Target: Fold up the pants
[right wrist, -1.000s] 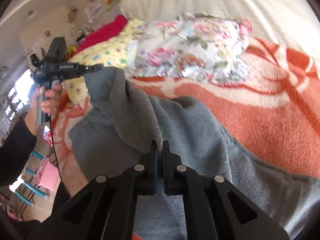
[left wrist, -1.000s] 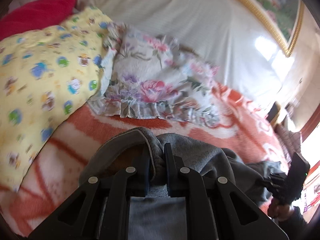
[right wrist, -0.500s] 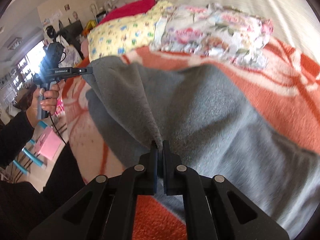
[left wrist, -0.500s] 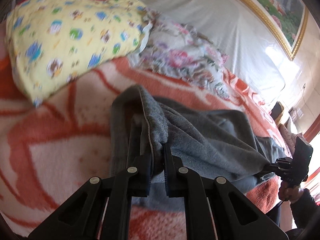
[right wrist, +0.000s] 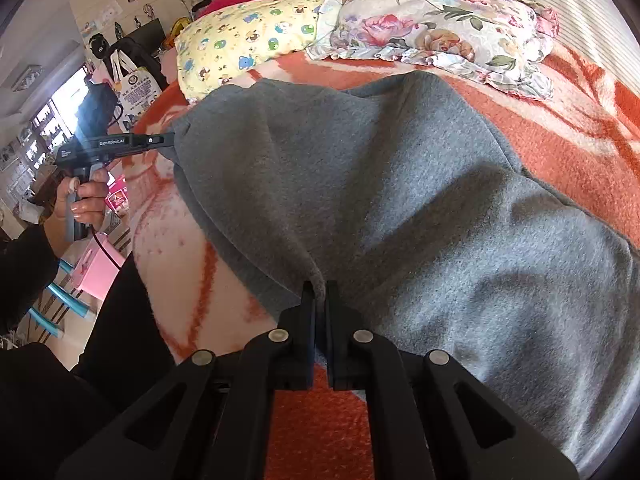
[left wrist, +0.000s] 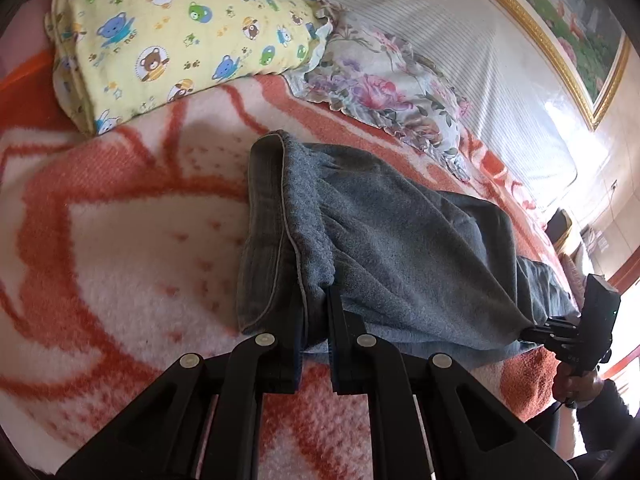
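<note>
Left wrist view: the left hand-held gripper (left wrist: 314, 300) is clamped on the waistband edge of the grey pants (left wrist: 392, 240). The right hand-held gripper (right wrist: 320, 292) pinches a fold of the same pants, which lie spread across the orange-and-white blanket (left wrist: 120, 260). Beyond them rest a yellow pillow (left wrist: 172, 32) and a floral pillow (right wrist: 440, 28).

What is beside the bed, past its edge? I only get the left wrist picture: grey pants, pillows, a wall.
Observer: The right wrist view shows a small pink table with blue legs on the floor there.
Visitor: Who holds the tongs I look along?
Observer: A hand in a dark sleeve grips the handle of the left tongs, which pinch the pants.
Visitor: Anything farther back?
Observer: A white printed bag stands beyond that hand.
</note>
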{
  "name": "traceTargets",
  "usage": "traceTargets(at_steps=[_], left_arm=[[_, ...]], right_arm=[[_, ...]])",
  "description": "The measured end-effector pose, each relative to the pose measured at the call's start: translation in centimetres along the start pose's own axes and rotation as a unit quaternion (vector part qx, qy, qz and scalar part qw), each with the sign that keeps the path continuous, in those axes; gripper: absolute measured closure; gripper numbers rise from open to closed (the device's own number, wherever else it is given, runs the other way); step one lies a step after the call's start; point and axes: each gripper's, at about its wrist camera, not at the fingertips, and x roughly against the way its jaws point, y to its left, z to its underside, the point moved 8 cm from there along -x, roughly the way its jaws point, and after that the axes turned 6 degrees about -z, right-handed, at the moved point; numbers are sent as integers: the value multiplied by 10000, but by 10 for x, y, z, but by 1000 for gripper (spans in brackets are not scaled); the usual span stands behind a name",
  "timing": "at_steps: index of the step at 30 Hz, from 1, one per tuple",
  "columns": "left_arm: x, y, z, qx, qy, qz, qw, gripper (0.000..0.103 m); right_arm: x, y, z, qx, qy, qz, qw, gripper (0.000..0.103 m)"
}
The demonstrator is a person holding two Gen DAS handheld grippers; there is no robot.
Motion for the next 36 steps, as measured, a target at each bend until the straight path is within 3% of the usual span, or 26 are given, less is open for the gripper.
traceTargets(at_steps=[4,6,8,9,11,12,13,16,18,26,33,36], left_arm=[[-4,1,3,-41,42,-91,9999,95],[-11,5,6,66,170,-126,9998,94],[-12,9,8,197,244,-88,9995,89],[-10,10,8,266,254,-70,9993,88],[-2,11,7,316,234,-75,9992,85],[2,11,6,307,213,-148,9992,79],[7,11,5,271,162,-237,9992,76],[21,3,-1,239,44,-203,9995,69],[27,-2,-5,267,-8,-162,9995,59],[28,-29,-18,215,-71,-55,9997,53],[7,-17,-19,423,58,-602,9973,50],[5,-9,-19,641,74,-623,9960,45]], right_arm=[[-3,3,3,-20,29,-41,10000,98],[-14,2,9,-84,259,-55,9996,94],[-17,0,12,-149,306,7,9994,94],[-17,1,11,-159,282,-17,9995,88],[-12,5,9,-188,210,-117,9995,67],[-9,7,7,-184,148,-154,9996,49],[-6,9,5,-156,62,-165,9997,43],[5,10,0,-168,-109,-137,9997,43],[12,6,-4,-291,-250,-146,9992,43],[36,-17,-10,-843,-677,-133,9941,43],[44,-42,-41,-1105,-942,172,9893,43],[46,-52,-68,-1189,-1097,238,9865,43]])
